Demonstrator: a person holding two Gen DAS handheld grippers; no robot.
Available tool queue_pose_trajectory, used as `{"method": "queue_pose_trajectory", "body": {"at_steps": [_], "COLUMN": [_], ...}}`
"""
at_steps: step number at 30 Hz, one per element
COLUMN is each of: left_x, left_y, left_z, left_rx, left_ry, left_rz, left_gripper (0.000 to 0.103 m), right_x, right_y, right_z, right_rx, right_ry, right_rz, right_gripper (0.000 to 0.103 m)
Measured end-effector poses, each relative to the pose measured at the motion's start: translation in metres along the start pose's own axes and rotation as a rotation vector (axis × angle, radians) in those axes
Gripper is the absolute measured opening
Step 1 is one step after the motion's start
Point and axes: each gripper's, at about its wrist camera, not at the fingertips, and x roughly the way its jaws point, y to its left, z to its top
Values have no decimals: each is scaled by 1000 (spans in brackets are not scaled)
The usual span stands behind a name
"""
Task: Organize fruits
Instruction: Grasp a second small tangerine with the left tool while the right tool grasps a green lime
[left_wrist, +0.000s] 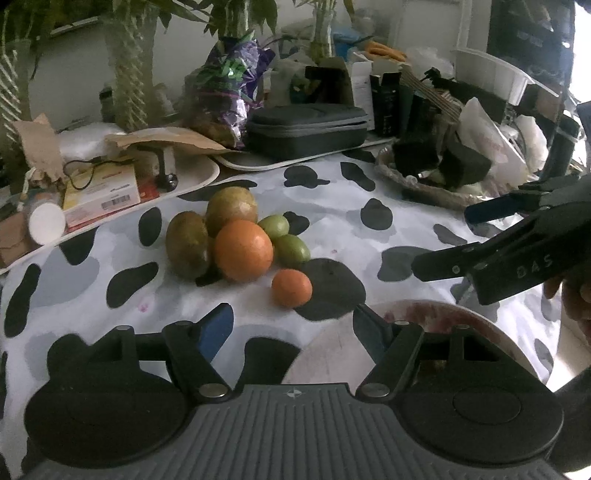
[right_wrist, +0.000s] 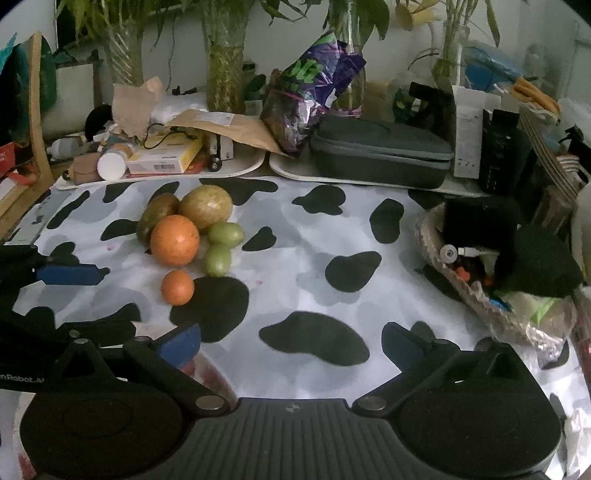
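Blue pads tip my left gripper (left_wrist: 291, 325), and its jaws stand apart with nothing between them, hovering over the cow-print tablecloth (left_wrist: 369, 236). Just under its right finger I see the rim of a pale plate (left_wrist: 491, 325), smeared reddish inside; I cannot tell what the smear is. My right gripper (right_wrist: 291, 341) is likewise spread wide and empty above the cloth.

Beyond the fingers the fruits lie in a loose cluster on the cloth. Nearest is a small orange (left_wrist: 291, 288), apart from the rest. Behind it sits a large orange (left_wrist: 243, 250), touching two green oval fruits (left_wrist: 291, 250) on its right; their long axes run slantwise toward the far left. On its left lies a brownish-green mango (left_wrist: 187, 249), long axis pointing away from me, and behind, a rounder yellow-green mango (left_wrist: 231, 209).

Farther right, a foil-lined basket (right_wrist: 476, 295) holds black foam blocks and small odds and ends. At the back, pale trays (left_wrist: 192, 181) carry boxes and a white bottle, and a dark zip case (left_wrist: 306, 129) rests on the next tray.
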Motion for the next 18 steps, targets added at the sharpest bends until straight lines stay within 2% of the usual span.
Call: {"method": "queue_pose_trajectory", "body": {"at_steps": [9, 18], "left_x": [27, 52], "left_y": [10, 15], "left_z": [12, 19], "left_rx": [-7, -2], "left_ry": [27, 89], "left_rz": [-29, -63], "left_gripper": [57, 54], "right_x": [20, 36], "right_y": [-8, -10], "right_z": [11, 19], "right_rx": [-11, -39], "right_ry": [13, 22], "right_rz": [-18, -21], "right_gripper": [103, 103]}}
